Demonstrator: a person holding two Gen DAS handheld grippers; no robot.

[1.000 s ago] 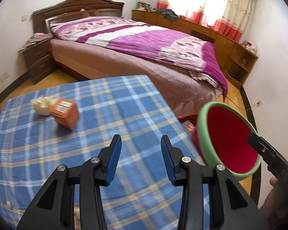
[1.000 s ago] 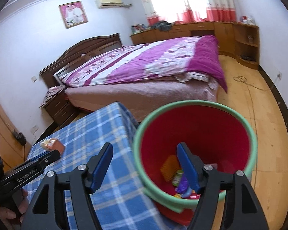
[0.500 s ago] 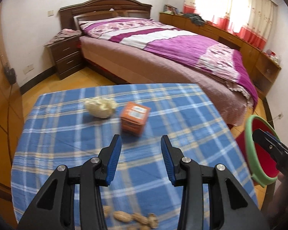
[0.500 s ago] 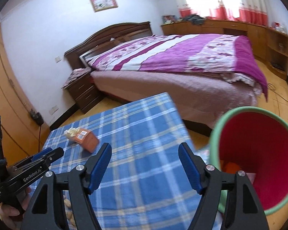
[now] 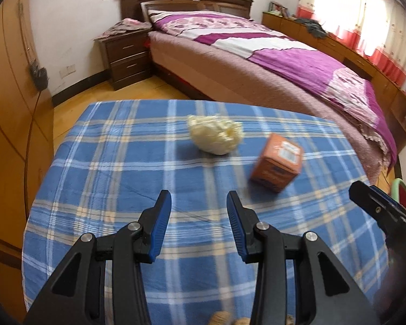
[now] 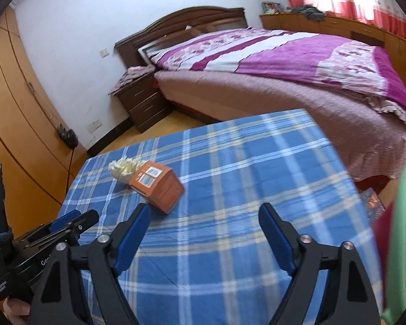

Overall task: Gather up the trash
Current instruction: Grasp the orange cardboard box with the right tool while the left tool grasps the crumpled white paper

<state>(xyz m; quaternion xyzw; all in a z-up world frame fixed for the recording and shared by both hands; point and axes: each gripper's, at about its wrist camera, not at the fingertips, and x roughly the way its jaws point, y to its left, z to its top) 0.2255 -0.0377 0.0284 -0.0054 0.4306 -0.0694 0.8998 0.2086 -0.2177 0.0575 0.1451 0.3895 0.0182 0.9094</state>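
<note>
The light, stiff box (image 6: 159, 188) lies on the worktop (image 6: 243, 189) just ahead-left of the empty, widening right tongs (image 6: 204, 234), best pinched across flat sides; left tongs (image 5: 199, 226) hang released, empty.

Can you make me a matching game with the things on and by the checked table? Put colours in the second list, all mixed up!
Things:
1. crumpled paper ball
2. small box
3. trash bin
4. tablecloth

Colours:
A. blue with pale checks
B. orange
C. red inside with a green rim
D. cream

Pairs: 1-D, 2-B, 3-C, 4-A
</note>
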